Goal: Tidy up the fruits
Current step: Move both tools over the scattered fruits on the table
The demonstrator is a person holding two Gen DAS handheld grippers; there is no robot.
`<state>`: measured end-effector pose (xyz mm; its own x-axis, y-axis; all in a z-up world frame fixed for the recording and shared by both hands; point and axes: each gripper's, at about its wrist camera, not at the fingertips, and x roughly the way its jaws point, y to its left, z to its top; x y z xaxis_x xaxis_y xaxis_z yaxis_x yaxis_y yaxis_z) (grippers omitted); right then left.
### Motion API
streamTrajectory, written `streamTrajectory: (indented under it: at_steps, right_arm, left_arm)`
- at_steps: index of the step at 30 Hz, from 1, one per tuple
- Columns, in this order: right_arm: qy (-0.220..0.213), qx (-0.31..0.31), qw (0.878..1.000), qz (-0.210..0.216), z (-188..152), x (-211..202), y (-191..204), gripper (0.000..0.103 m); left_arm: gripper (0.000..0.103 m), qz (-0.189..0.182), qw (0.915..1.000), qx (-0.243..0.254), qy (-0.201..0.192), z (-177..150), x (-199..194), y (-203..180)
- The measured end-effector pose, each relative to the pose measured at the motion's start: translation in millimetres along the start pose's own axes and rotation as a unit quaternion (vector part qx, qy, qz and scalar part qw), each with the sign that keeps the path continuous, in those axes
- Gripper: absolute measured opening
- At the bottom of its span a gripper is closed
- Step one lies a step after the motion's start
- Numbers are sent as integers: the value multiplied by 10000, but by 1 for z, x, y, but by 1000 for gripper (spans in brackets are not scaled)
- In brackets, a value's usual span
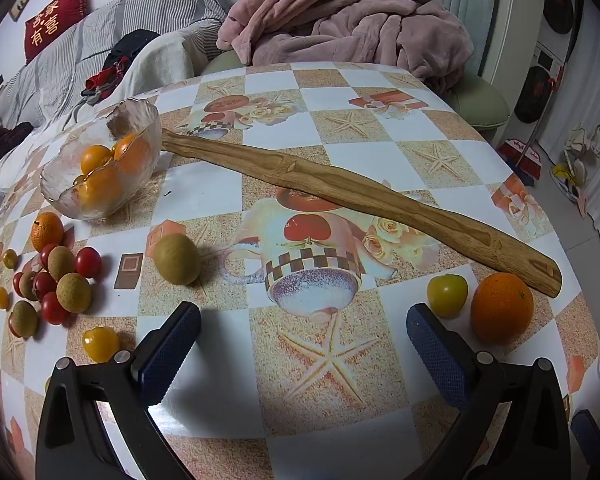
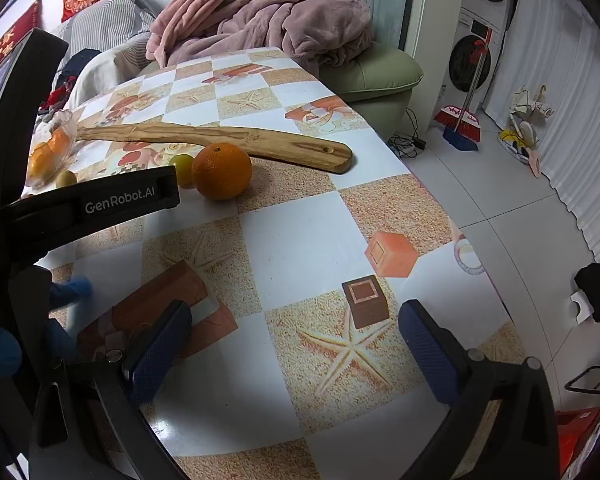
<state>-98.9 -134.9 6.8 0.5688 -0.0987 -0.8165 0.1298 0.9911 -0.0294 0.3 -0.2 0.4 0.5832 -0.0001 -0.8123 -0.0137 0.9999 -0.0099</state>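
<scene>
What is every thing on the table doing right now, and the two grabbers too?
Left gripper: open, empty.
Right gripper: open, empty.
Glass bowl: upright, holds oranges.
Big orange: loose on the table.
Yellow-green tomato: beside the big orange.
Kiwi: alone on the table.
Wooden stick: lying flat.

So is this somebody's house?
Probably yes, a living room: a sofa piled with a pink blanket, a washing machine, and a table with fruit.
</scene>
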Motion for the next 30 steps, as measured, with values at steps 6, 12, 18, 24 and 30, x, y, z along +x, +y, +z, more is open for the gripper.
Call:
streamTrajectory:
  at_steps: [6, 12, 18, 24, 30]
  right_arm:
    - [824, -95, 9965, 42, 18, 12, 4, 103]
    - [1161, -290, 9926, 201, 20, 23, 9, 103]
    - [1342, -937, 9843, 659, 32, 6, 42, 103]
    - [1594, -1396, 9691, 1261, 54, 5, 88, 103]
    - [1606, -1448, 9672, 1330, 71, 8, 103, 103]
  left_arm:
    - [103, 70, 9997, 64, 245, 13, -26, 20]
    - [103, 294, 9990, -322, 102, 11, -70, 83]
    - [103, 781, 9918, -662, 761, -13, -83, 142]
    - [103, 964, 9812, -1040, 1311, -31, -77, 169]
    - [103, 1065, 9800, -911, 1414, -27, -74, 164]
